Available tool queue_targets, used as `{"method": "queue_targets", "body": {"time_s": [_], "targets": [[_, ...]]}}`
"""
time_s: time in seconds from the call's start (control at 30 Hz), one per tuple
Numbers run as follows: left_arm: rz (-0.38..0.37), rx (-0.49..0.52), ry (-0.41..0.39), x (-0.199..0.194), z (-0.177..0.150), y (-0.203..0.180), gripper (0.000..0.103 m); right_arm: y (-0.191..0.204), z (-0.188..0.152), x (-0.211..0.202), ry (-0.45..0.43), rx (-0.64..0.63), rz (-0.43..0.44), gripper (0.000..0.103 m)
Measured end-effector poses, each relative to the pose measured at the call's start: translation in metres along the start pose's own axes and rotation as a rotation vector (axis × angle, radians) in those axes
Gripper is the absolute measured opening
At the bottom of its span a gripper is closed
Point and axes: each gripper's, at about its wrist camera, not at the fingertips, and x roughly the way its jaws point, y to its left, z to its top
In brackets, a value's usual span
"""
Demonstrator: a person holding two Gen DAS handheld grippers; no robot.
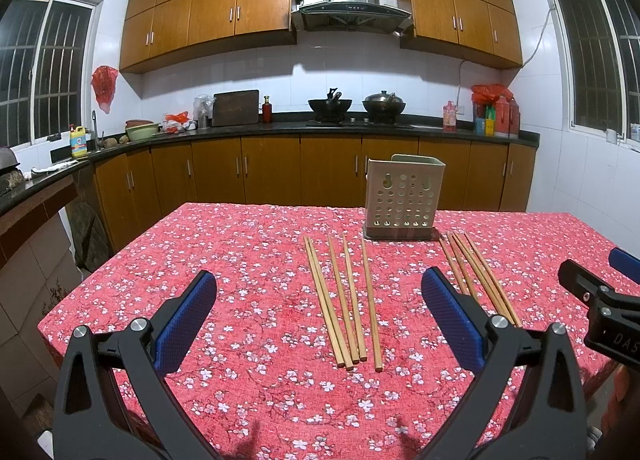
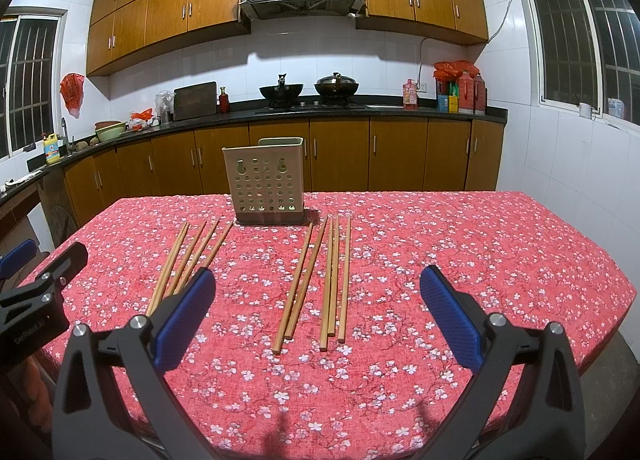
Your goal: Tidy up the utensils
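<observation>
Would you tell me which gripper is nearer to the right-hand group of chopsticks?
Right. The right gripper is centred over the right-hand chopsticks; the left gripper is off to their left, over the other group.

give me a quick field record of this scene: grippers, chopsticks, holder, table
left gripper: open, holding nothing, above the table
right gripper: open, holding nothing, above the table
left chopsticks: five, loose, flat on the cloth
right chopsticks: five, loose, flat on the cloth
holder: beige, perforated, upright behind the chopsticks
table: red floral cloth

Holder (image 2: 267,184) on table (image 2: 480,244); chopsticks (image 2: 320,280) before it.
</observation>
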Motion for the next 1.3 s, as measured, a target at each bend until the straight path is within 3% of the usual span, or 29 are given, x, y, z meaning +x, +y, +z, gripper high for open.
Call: {"method": "queue_targets", "body": {"time_s": [1.3], "targets": [[0.001,0.000,0.006,-0.002,-0.013,0.005,0.101,0.001,0.001,0.003,0.004,0.003,0.001,0.099]]}}
